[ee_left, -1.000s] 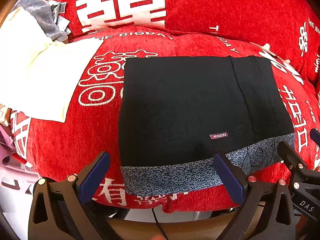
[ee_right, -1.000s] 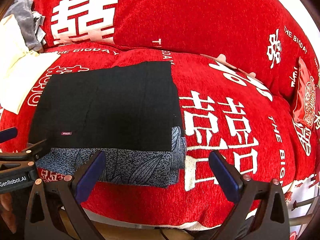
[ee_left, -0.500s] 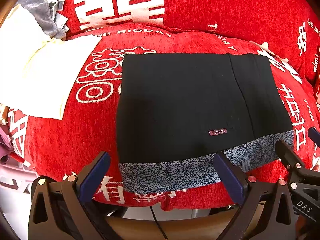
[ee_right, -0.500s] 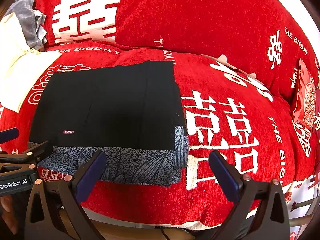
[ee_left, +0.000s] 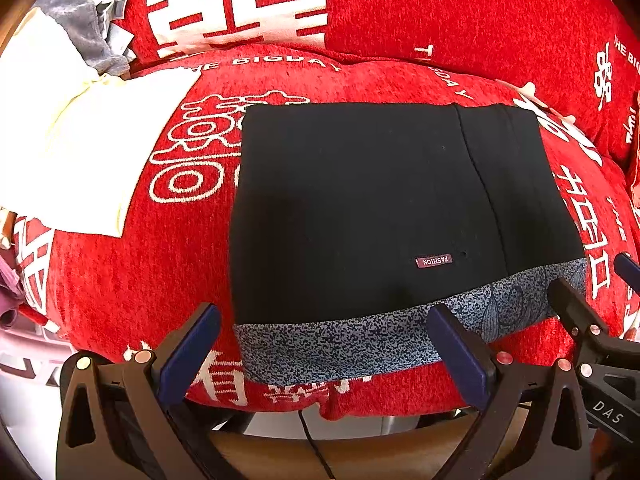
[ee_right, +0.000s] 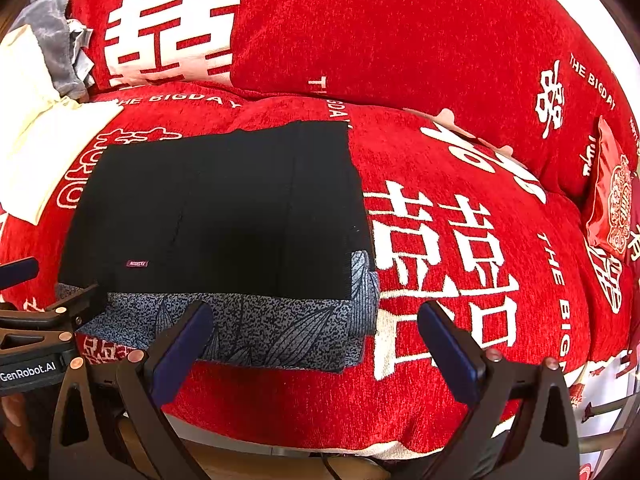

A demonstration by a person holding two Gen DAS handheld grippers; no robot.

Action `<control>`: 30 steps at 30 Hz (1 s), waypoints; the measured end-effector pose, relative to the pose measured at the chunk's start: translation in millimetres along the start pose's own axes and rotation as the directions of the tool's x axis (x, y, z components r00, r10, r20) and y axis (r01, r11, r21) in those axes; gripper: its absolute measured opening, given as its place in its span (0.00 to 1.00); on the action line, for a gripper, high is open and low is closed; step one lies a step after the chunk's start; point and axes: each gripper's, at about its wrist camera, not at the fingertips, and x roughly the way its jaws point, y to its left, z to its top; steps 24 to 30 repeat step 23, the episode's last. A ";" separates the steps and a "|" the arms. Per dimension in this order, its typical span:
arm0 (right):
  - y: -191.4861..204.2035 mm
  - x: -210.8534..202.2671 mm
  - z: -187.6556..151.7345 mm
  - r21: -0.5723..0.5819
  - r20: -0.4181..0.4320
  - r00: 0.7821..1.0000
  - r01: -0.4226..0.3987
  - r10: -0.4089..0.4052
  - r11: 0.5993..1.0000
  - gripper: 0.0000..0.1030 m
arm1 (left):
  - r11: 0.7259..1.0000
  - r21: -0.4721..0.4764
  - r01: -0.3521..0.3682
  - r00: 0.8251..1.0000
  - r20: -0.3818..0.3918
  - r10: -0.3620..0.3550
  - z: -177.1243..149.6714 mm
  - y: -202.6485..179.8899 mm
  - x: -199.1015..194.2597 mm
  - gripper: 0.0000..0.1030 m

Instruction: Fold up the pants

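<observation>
The black pants (ee_left: 360,208) lie folded into a flat rectangle on the red sofa seat (ee_left: 132,280), with a blue-grey patterned band (ee_left: 360,344) along the near edge and a small FASHION tag. They also show in the right wrist view (ee_right: 216,216). My left gripper (ee_left: 324,332) is open and empty, just in front of the band's left half. My right gripper (ee_right: 316,328) is open and empty, in front of the pants' right corner. Each gripper shows at the edge of the other's view.
A cream cloth (ee_left: 64,136) and a grey garment (ee_left: 80,36) lie at the left of the seat. Red back cushions (ee_left: 440,12) with white characters stand behind. A red packet (ee_right: 608,200) sits at the far right. The seat's front edge drops off just below the grippers.
Both grippers have drawn slightly closer to the pants and stayed open. The pants have not moved.
</observation>
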 end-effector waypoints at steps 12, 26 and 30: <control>0.5 0.5 -0.4 0.000 0.001 1.000 0.001 -0.001 1.000 0.99 | 1.000 0.009 0.014 1.000 -0.010 -0.014 -0.5 1.1 1.7 1.00; -15.0 13.1 -15.4 0.074 -0.043 0.999 0.003 0.000 0.997 0.99 | 0.999 -0.006 0.053 0.998 -0.020 -0.053 -18.4 19.4 8.6 1.00; -15.0 13.1 -15.4 0.074 -0.043 0.999 0.003 0.000 0.997 0.99 | 0.999 -0.006 0.053 0.998 -0.020 -0.053 -18.4 19.4 8.6 1.00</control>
